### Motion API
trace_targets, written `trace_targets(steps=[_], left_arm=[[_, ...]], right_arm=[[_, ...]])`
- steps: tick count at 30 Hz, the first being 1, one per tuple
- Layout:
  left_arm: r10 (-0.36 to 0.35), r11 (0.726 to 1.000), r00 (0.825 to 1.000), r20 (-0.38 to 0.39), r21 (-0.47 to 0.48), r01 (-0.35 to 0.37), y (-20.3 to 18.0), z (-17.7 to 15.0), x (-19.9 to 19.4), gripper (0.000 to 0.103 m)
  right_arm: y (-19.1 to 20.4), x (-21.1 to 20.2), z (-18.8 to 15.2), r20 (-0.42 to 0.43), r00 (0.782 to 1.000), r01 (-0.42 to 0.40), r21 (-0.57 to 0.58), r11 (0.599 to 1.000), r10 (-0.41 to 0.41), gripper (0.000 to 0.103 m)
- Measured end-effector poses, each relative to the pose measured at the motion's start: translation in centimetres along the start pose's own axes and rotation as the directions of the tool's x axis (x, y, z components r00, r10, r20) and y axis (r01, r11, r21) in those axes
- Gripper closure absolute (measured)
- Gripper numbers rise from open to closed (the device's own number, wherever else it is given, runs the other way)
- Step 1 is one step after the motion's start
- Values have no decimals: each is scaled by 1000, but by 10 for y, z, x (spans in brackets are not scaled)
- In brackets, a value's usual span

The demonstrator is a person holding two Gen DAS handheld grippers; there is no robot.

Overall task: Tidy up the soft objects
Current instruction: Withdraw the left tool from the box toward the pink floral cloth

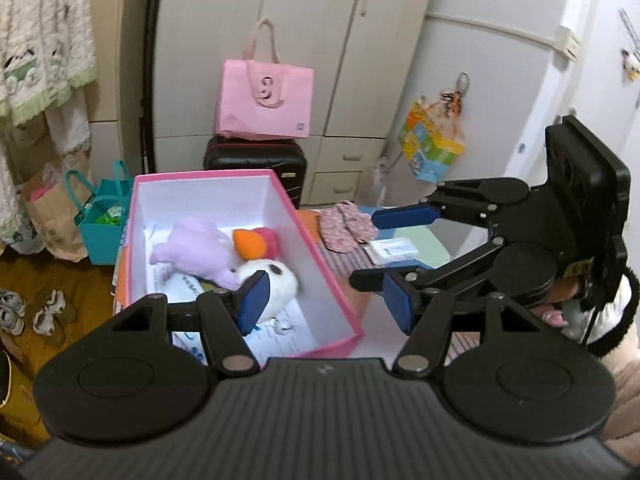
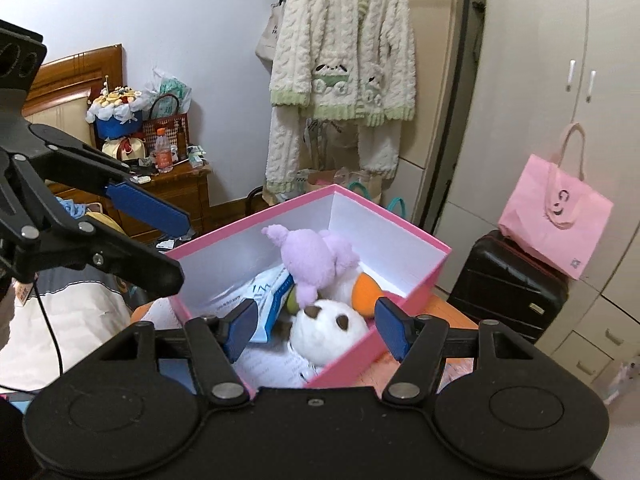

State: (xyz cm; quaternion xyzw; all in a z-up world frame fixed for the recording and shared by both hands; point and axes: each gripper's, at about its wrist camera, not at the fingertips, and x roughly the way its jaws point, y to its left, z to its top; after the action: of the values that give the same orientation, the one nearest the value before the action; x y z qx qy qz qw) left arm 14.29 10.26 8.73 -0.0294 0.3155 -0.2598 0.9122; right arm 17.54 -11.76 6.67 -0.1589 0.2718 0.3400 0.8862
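An open pink box [image 1: 320, 240] [image 2: 400, 236] with white inner walls holds a purple plush [image 1: 196, 248] [image 2: 316, 260] and a white plush [image 1: 268, 280] [image 2: 328, 328] with an orange beak [image 1: 248, 242] [image 2: 366, 294], lying on printed papers. My left gripper [image 1: 326, 304] [image 2: 176, 244] stands open over the box's near right corner, its pads empty. My right gripper [image 2: 316, 328] [image 1: 384, 248] also stands open, just above the white plush, with nothing held between its fingers. The two grippers face the box from either side.
A floral pink cloth [image 1: 348, 224] and a white packet [image 1: 394, 249] lie right of the box. A pink tote [image 1: 264, 100] [image 2: 556, 220] sits on a black suitcase [image 1: 256, 160] [image 2: 508, 280] before the wardrobe. Teal bag [image 1: 102, 220], shoes [image 1: 48, 312], a hanging fleece robe [image 2: 344, 80] and a nightstand [image 2: 180, 192] surround.
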Motion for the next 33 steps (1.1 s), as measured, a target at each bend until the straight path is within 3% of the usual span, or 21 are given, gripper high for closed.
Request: trace_targets(steps=[13,16,21,27,33], left_arm=[[-53,997,996,-66,56,57,-62,2,24,38],[-60,995,996,-69,75,65,-77,6,35,38],[-64,993,996,-56,91,68,-102,9,58,38],[15,995,1000,-7,102,-14,-125,10,96,38],[111,988,993,31,106,-113,-130,14,141,33]], right_arm=[[-43,-64,-66,74,996,47,129,990,-57,31],[-54,-70,-80,85,995,44,158,986,-58,30],[-65,-63,-102,46,990,122,166,979,-131,24],[-85,-43,-126,-13,978,207,177,962,-208,23],[-115,-22,-140,-39,977,212,235,949,-208,22]])
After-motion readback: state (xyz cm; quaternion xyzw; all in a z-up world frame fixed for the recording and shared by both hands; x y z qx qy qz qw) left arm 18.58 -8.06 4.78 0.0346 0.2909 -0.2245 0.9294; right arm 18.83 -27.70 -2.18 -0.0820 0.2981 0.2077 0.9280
